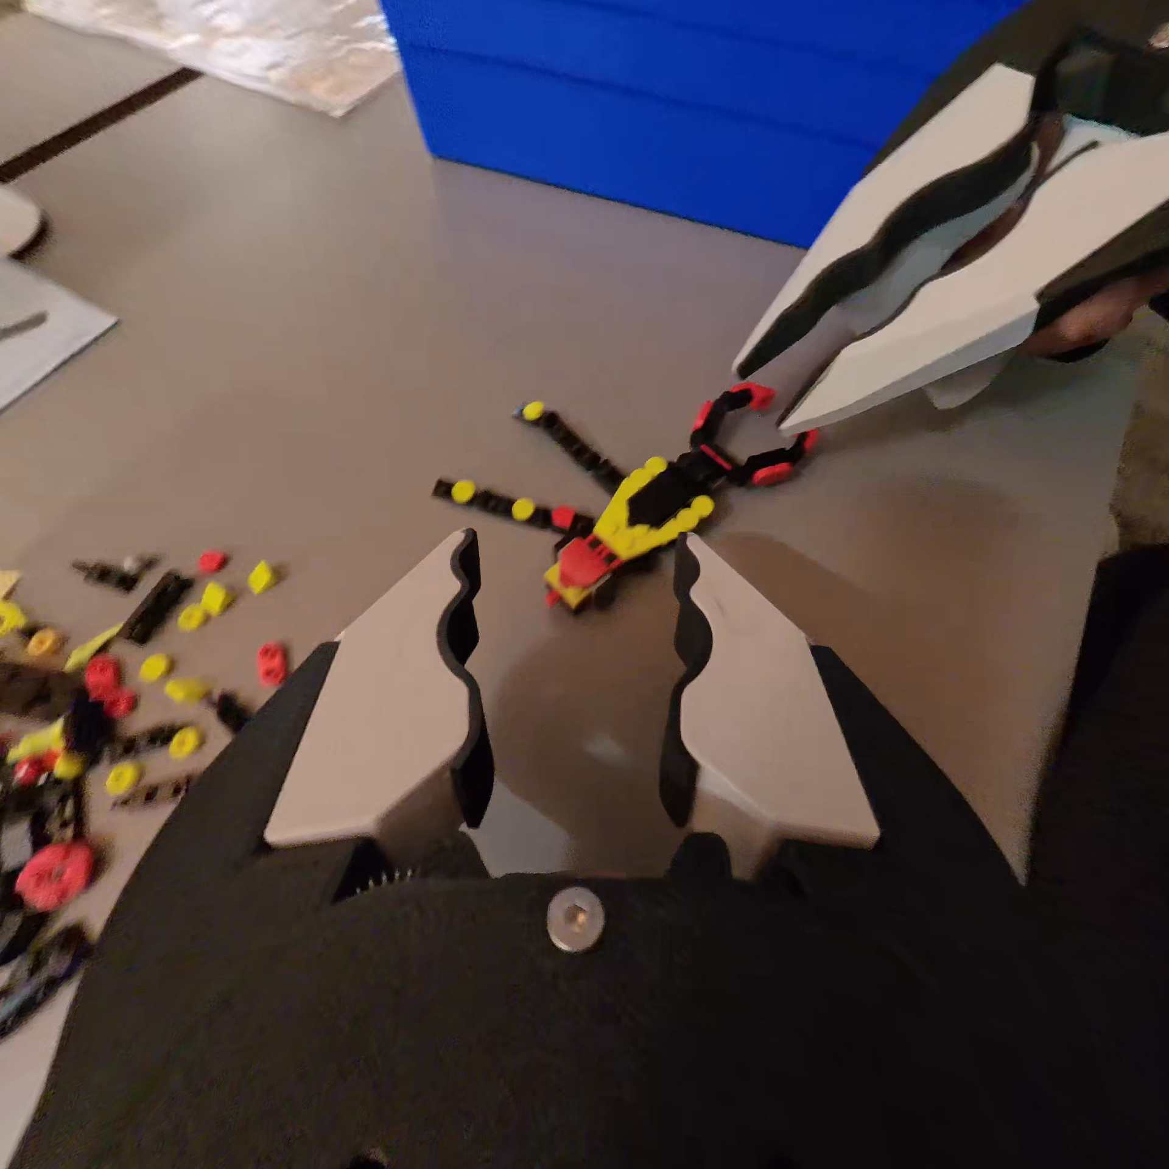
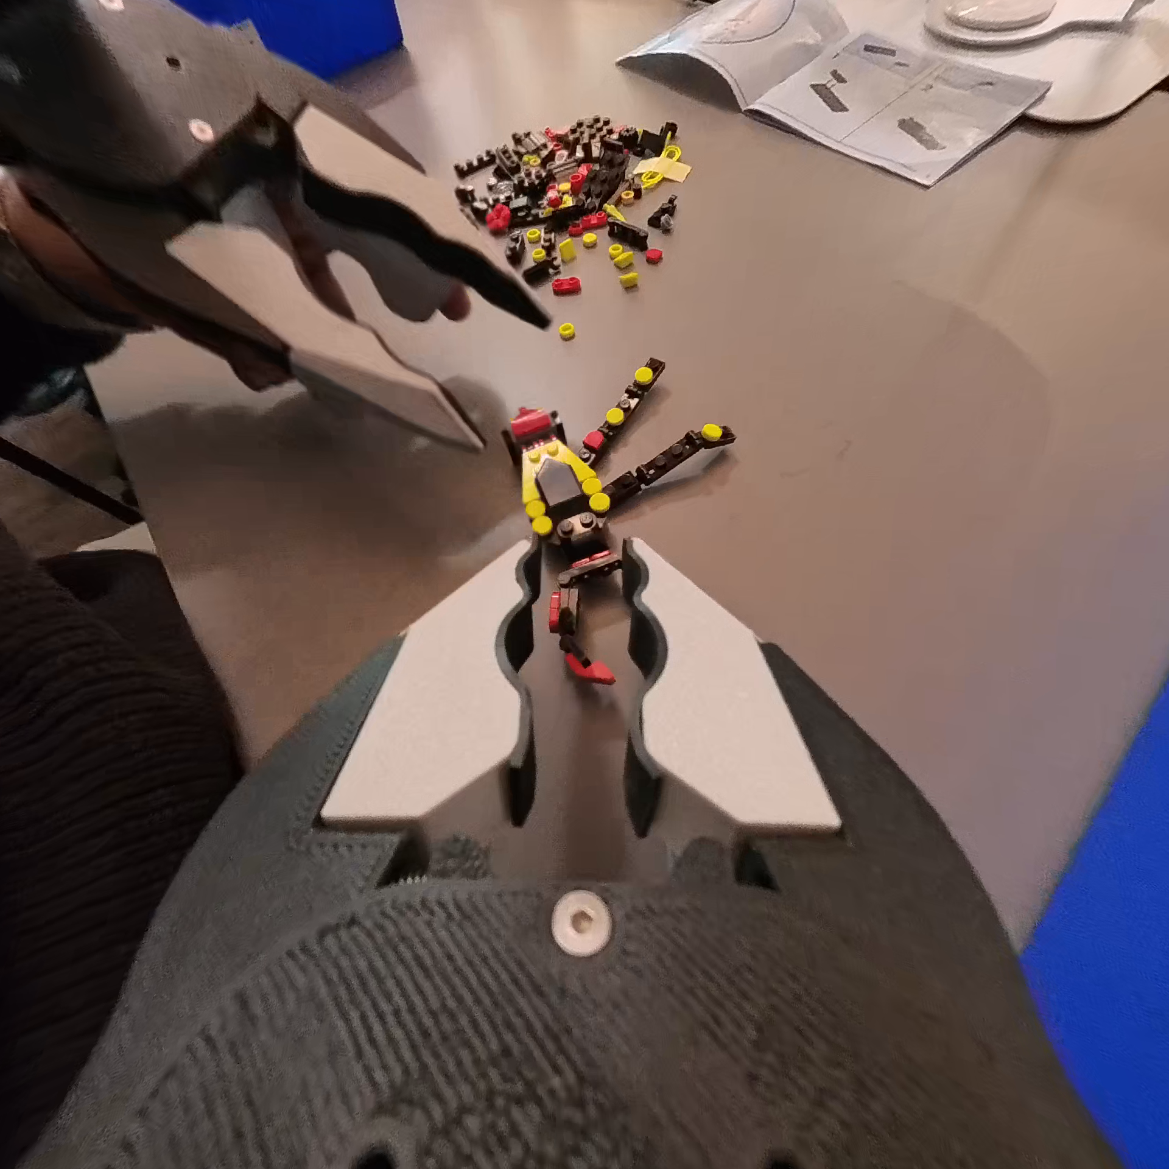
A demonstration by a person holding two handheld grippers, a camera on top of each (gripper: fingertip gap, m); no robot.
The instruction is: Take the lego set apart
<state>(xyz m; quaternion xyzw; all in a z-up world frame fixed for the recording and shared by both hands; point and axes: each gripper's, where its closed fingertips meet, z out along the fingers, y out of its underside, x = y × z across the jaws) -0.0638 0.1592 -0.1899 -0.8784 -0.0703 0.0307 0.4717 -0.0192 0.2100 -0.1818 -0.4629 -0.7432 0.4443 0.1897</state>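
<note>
While I hold both grippers low over the grey table (image 2: 885, 392), the lego set (image 1: 639, 515) lies flat on it between them. It is a small figure with a yellow and black body, a red head end, two long black strips with yellow round studs, and a chain of black and red links.

My left gripper (image 1: 575, 544) has its jaws wide, with nothing between them. The tips stand just beside the red head end of the figure, one on each side of it, and I cannot tell if they touch it.

My right gripper (image 2: 579, 547) has its jaws at a narrower gap, also holding nothing. In the right wrist view the red and black chain (image 2: 572, 623) lies on the table in the gap between the two fingers. In the left wrist view the same gripper (image 1: 762, 395) comes from the upper right, and its tips are at the curved red links.

Beyond the figure, toward the far edge of the table in the right wrist view, lies a loose pile of pieces (image 2: 569, 196) in black, yellow and red. One single yellow stud (image 2: 567, 330) lies apart from it, nearer the figure. A folded paper booklet (image 2: 885, 101) lies near the far right corner. A blue box (image 1: 664, 88) stands on the table behind the figure in the left wrist view.
</note>
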